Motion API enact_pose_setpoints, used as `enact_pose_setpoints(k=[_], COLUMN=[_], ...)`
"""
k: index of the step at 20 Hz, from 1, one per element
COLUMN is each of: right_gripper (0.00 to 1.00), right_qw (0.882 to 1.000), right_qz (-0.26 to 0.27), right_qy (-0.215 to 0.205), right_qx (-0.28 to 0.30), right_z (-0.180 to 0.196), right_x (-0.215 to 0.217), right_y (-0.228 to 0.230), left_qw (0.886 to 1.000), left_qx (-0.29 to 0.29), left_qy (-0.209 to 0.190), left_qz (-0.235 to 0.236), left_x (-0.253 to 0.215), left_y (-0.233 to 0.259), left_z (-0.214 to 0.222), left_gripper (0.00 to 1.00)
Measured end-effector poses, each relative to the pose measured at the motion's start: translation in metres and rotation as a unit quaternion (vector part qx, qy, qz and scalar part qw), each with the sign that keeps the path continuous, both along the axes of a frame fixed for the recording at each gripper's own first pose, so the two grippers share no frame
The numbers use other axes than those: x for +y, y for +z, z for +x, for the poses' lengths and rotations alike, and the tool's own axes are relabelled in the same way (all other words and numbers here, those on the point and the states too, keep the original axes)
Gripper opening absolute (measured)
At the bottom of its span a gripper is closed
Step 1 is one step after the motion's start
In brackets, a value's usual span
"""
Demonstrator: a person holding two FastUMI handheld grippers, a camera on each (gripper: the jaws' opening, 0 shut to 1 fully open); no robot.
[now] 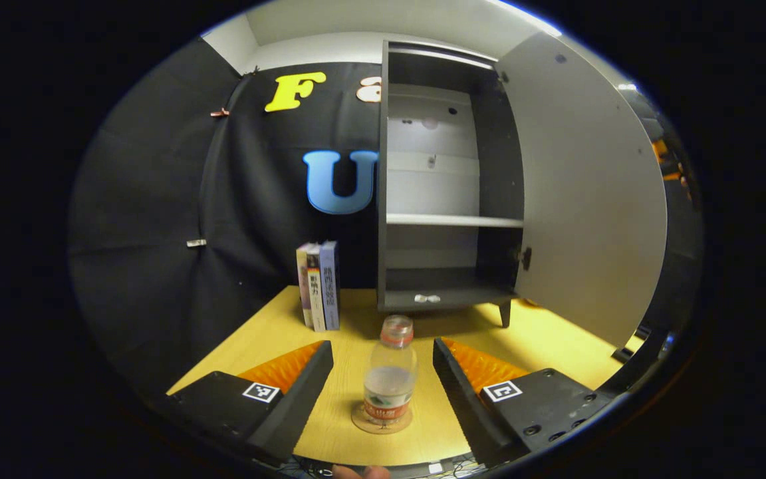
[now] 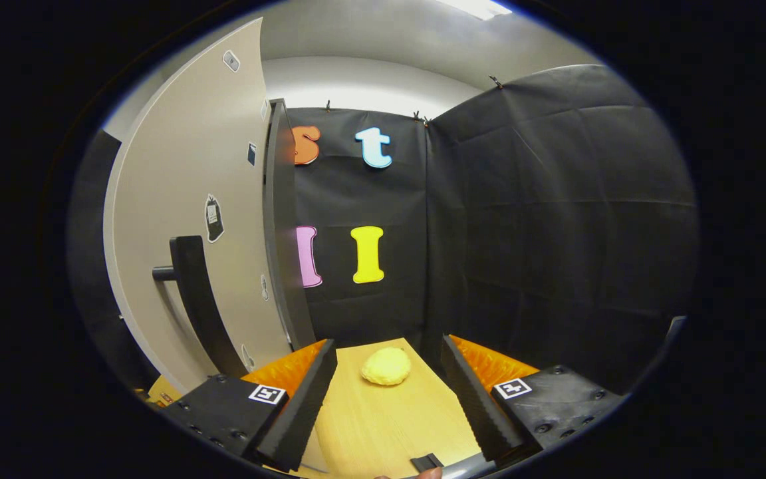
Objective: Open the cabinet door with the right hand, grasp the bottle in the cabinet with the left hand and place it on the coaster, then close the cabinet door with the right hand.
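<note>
In the left gripper view, the left gripper [image 1: 383, 372] stands wide open, gripping nothing; the bottle [image 1: 389, 376] stands upright on the coaster [image 1: 382, 423] between its fingers, clear of both. Beyond, books [image 1: 318, 286] stand beside the cabinet [image 1: 446, 179], its door [image 1: 586, 193] swung wide. A small pale object [image 1: 427, 299] lies on its bottom shelf. In the right gripper view, the right gripper [image 2: 388, 392] gapes empty beside the door's handle [image 2: 200, 299], a yellow lump [image 2: 386, 366] on the table [image 2: 389, 426] ahead.
</note>
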State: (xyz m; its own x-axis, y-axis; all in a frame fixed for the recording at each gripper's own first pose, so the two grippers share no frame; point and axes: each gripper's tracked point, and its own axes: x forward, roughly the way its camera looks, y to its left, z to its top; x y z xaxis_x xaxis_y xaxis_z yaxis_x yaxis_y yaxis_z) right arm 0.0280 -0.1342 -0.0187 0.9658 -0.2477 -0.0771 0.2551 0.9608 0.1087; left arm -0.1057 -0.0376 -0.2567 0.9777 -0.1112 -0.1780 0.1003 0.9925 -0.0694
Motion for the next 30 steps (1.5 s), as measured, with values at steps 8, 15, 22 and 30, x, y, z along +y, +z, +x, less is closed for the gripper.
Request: enact_pose_setpoints(k=[8, 15, 22, 30], right_gripper=[0.98, 0.96, 0.95, 0.97], right_qw=[1.000, 1.000, 1.000, 0.998], right_qz=[-0.007, -0.005, 0.000, 0.016], right_qy=[0.020, 0.017, 0.017, 0.068], right_qx=[-0.005, -0.016, -0.010, -0.002], right_z=[-0.001, -0.007, -0.009, -0.015], right_x=[0.019, 0.031, 0.043, 0.103], right_y=[0.004, 0.010, 0.006, 0.006], left_qw=[0.999, 0.998, 0.998, 0.998], left_qx=[-0.044, -0.056, -0.056, -0.057], left_qy=[0.009, 0.018, 0.005, 0.001], left_qz=[-0.007, 0.008, 0.003, 0.007], left_x=[-0.009, -0.002, -0.012, -0.014], left_y=[0.137, 0.167, 0.167, 0.167], left_z=[0.026, 0.037, 0.037, 0.032], left_gripper=[0.95, 0.95, 0.95, 0.95])
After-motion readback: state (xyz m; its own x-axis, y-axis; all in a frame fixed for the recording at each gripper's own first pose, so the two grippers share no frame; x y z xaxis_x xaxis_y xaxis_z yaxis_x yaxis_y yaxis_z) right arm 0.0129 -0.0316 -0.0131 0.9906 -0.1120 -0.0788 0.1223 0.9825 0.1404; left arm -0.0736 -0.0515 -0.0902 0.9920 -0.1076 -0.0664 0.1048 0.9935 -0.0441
